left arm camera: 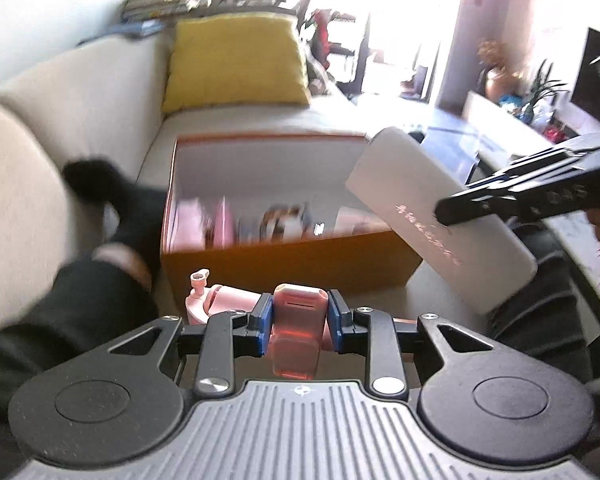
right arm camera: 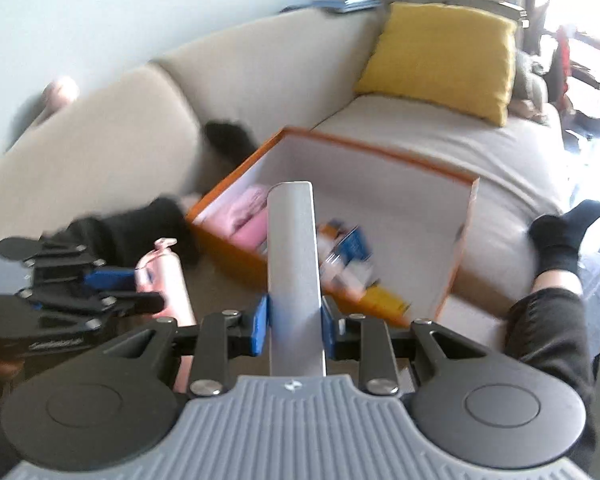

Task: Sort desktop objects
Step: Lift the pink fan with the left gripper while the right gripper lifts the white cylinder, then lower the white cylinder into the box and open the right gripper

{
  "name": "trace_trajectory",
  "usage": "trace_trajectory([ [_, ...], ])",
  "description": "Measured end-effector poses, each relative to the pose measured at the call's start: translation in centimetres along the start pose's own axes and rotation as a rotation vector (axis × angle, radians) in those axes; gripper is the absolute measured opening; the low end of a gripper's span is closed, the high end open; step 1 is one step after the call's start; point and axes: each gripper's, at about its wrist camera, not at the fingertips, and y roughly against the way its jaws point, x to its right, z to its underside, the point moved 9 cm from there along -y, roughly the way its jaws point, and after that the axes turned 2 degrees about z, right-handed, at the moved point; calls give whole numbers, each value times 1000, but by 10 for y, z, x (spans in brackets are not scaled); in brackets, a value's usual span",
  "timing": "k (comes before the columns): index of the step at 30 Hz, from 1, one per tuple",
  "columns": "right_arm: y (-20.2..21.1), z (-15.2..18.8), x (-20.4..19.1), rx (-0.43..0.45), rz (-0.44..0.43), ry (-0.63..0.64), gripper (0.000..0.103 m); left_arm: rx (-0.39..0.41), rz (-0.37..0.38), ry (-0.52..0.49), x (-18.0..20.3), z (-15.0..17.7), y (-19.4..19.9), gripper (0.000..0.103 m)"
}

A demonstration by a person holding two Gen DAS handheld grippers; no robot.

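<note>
Pink bottle (left arm camera: 296, 320): smooth pastel plastic, rounded body with a small spout cap at its left end; lies across the left gripper (left arm camera: 300, 322), just in front of the orange box's near wall.
Left gripper: black linkage arms, blue pads; jaws pinching the pink bottle from both sides.
White case (right arm camera: 294, 264): flat, matte, pale grey-white slab with rounded edges and a line of faint print on one face; held tilted over the box's right near corner.
Right gripper (right arm camera: 296, 320): jaws clamped on the white case's narrow edges.
Orange box (left arm camera: 284, 268): open cardboard, white inside, sitting on the sofa (left arm camera: 100, 92); holds pink items and blurred printed packets.
Cushion (left arm camera: 236, 60): yellow, soft, woven-looking.
</note>
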Motion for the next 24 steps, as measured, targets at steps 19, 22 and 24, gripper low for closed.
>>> trace_trajectory([
  [19,-164,-59,94,-210,247,-257,29,76,2,-243,-3,-113,-72,32],
  [22,-183,-59,100,-234,277,-264,29,54,5,-234,-12,-113,-86,32],
  [24,-190,-55,104,-255,289,-276,29,47,13,-227,-16,-111,-90,32],
])
